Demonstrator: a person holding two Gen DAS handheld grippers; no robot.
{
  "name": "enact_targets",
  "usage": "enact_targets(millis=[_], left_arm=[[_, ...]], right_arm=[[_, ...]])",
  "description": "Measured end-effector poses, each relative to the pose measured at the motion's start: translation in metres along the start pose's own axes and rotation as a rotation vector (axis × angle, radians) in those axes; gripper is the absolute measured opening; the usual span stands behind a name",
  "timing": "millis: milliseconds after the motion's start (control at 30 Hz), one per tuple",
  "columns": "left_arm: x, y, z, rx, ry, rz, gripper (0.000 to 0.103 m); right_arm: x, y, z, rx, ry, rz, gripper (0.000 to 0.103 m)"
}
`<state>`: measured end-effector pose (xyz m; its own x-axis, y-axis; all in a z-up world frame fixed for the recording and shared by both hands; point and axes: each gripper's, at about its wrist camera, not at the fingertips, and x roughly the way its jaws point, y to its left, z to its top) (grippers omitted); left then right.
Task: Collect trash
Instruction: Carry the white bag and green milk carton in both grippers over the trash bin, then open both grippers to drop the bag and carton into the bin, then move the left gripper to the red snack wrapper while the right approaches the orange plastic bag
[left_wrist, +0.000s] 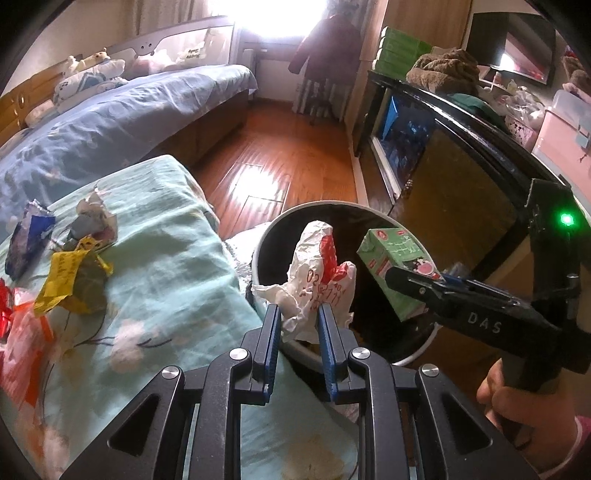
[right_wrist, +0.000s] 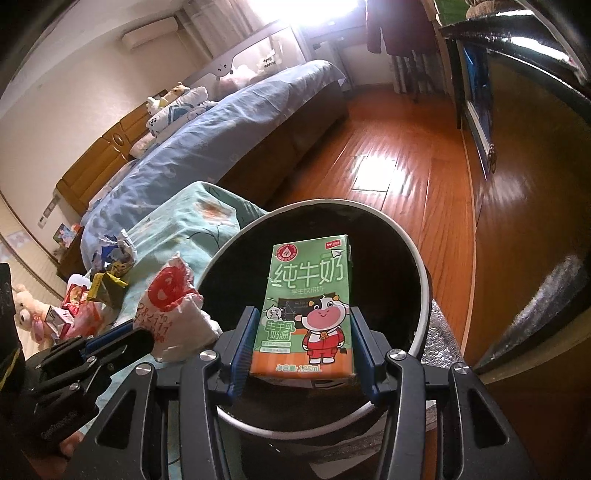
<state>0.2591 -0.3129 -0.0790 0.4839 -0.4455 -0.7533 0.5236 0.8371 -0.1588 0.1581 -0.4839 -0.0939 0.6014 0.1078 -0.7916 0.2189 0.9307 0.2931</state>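
My left gripper (left_wrist: 297, 308) is shut on a crumpled white and red paper wrapper (left_wrist: 317, 273) and holds it over the near left rim of a round black trash bin with a white rim (left_wrist: 269, 225). My right gripper (right_wrist: 303, 317) is shut on a green milk carton (right_wrist: 310, 299) and holds it upright above the bin's opening (right_wrist: 424, 266). The carton also shows in the left wrist view (left_wrist: 391, 262), and the wrapper in the right wrist view (right_wrist: 173, 299). More trash lies on the teal cloth: a yellow wrapper (left_wrist: 70, 280), a blue packet (left_wrist: 27, 240) and red wrappers (left_wrist: 22, 317).
The cloth-covered surface (left_wrist: 166, 266) is left of the bin. A bed with blue bedding (left_wrist: 129, 110) lies beyond it. A dark cabinet (left_wrist: 461, 177) stands on the right. Wooden floor (left_wrist: 288, 155) runs between them. A plush toy (right_wrist: 27, 310) sits at the far left.
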Motion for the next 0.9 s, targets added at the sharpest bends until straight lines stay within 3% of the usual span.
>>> enact_targets(millis=[300,400,500,800,900], left_arm=[[0.006,-0.004,0.005,0.004,0.009,-0.017,0.019],[0.006,-0.002,0.007,-0.004,0.012,-0.024,0.027],[0.0,0.0,0.005,-0.01,-0.008,-0.016,0.041],[-0.033,0.024,-0.027,-0.042,-0.05,0.036,0.052],[-0.049,0.038,-0.042,-0.073,-0.063,0.05,0.055]], right_arm=[[0.008,-0.004,0.004,0.004,0.02,-0.011,0.049],[0.008,-0.004,0.005,0.007,0.026,-0.011,0.052],[0.005,-0.003,0.007,0.013,0.017,-0.029,0.053],[-0.012,0.016,-0.005,0.009,-0.029,-0.006,0.085],[-0.016,0.03,-0.012,0.001,-0.043,0.025,0.088]])
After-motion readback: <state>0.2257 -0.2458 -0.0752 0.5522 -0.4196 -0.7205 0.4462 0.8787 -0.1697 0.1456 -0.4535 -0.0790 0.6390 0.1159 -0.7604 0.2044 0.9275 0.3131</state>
